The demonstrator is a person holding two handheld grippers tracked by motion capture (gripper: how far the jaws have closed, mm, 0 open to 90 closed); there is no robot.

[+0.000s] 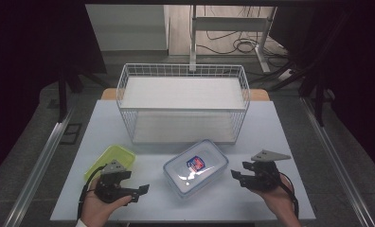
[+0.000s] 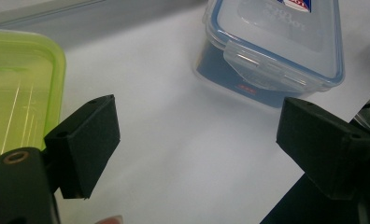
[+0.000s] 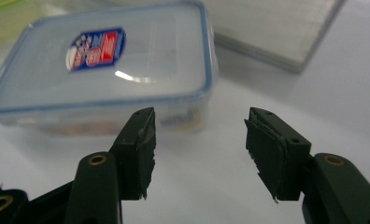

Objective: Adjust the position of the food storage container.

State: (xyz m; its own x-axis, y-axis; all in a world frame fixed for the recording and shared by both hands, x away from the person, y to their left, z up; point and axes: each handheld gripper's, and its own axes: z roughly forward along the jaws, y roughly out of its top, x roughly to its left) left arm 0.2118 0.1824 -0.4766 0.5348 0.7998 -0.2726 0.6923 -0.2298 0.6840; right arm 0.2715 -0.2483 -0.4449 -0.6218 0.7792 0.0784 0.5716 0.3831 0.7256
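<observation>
A clear lidded container (image 1: 195, 167) with a blue seal and a red-and-blue sticker lies at the table's front centre; it also appears as the container (image 2: 276, 42) and container (image 3: 103, 70). A lime-green container (image 1: 111, 159) lies to its left, seen close as the green container (image 2: 19, 93). My left gripper (image 1: 139, 191) is held open near the front edge, just in front of the green container, jaws pointing right. My right gripper (image 1: 239, 173) is open too, a short way right of the clear container and pointing at it. Nothing sits between either pair of jaws.
A white wire basket (image 1: 183, 101) with a flat white shelf stands at the back centre of the pale table (image 1: 280, 137). A person's hands hold both grippers at the front edge. Dark floor, rails and a desk frame surround the table.
</observation>
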